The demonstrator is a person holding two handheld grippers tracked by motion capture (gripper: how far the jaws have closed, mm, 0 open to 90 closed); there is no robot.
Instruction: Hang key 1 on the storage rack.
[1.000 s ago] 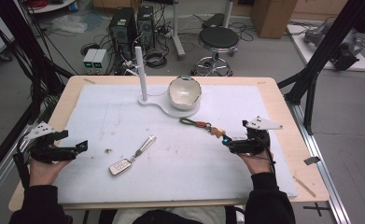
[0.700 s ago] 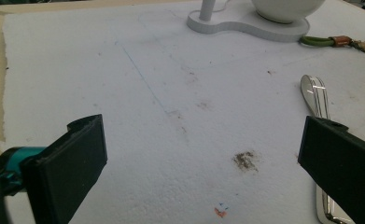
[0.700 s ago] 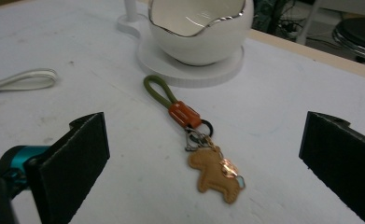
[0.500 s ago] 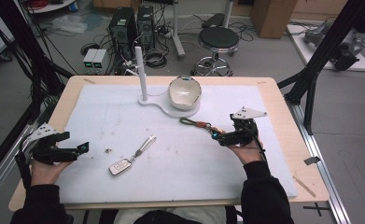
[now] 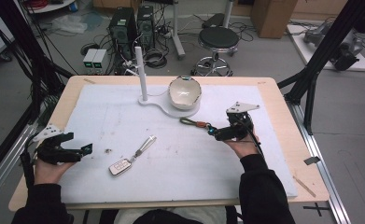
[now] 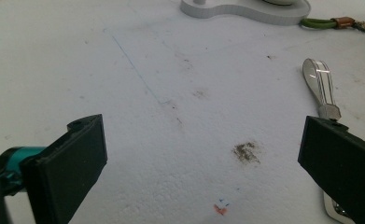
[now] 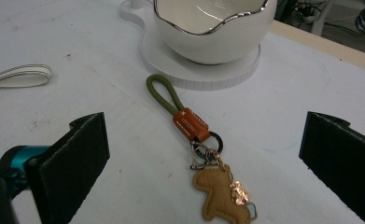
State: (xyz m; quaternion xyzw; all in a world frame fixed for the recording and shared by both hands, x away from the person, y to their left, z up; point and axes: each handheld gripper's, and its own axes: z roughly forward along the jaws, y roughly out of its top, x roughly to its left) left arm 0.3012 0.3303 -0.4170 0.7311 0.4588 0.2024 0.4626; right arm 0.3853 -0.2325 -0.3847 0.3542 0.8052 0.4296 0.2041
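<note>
right tongs (image 5: pixel 212 132): jaws wide apart, holding nothing, low over the bench, aimed at the keychain
keychain (image 7: pixel 196 154): lies flat on the white mat, between the right tongs' jaws in the right gripper view, touching neither jaw
keychain parts: green cord loop (image 7: pixel 162 94) pointing at the bowl stand, orange tag, metal ring, tan leather dinosaur charm (image 7: pixel 222 196) nearest the camera
keychain in high view (image 5: pixel 195 123): just in front of the stand, right of mat centre, tongs tips just beside its near end
left tongs (image 5: pixel 89 148): jaws wide apart, empty, at the left edge of the mat, well apart from the keychain
car key (image 5: pixel 121 166): silver fob on the mat, right of the left tongs, near but not touching
key strap (image 6: pixel 321 87): clear/striped loop, lying flat, running from the fob toward the stand; its far end is seen just above the right-hand jaw in the left gripper view
bowl (image 5: pixel 185 92): white, wavy metallic rim, sits on the round end of the white stand
stand (image 5: pixel 157 101): flat white base with an upright white post (image 5: pixel 140 70)
bench (image 5: pixel 283 121): light wood top, white mat (image 5: pixel 180 177) covers most of it, a few dirt smudges
hands: one holds each tongs, dark sleeves coming in from the bottom
</note>
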